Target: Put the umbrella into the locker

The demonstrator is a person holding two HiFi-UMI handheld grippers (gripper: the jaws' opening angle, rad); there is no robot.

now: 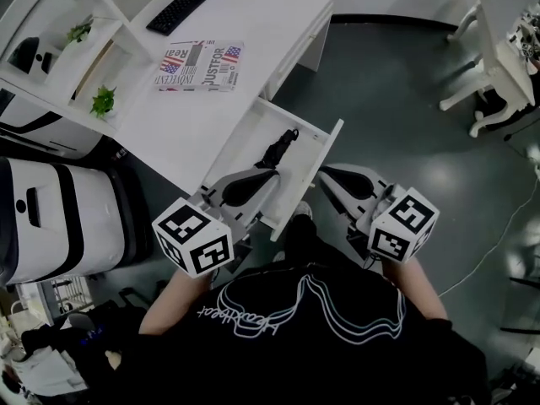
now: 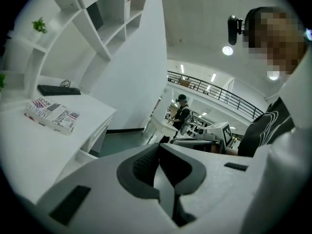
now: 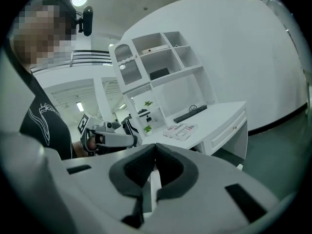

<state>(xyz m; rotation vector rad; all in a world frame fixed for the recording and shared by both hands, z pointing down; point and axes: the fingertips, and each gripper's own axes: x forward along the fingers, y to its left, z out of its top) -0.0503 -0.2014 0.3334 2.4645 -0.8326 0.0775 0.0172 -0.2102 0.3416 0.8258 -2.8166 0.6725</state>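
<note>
The black folded umbrella (image 1: 278, 151) lies inside the open white drawer (image 1: 309, 180) of the white desk (image 1: 211, 108), just beyond the left gripper (image 1: 267, 176) and the right gripper (image 1: 326, 174), whose jaws are both clenched together on nothing.

desk (image 1: 253, 24) white | top: keyboard (image 1: 191, 1), book (image 1: 199, 65) | drawer (image 1: 308, 180) open: umbrella (image 1: 278, 150)
</note>
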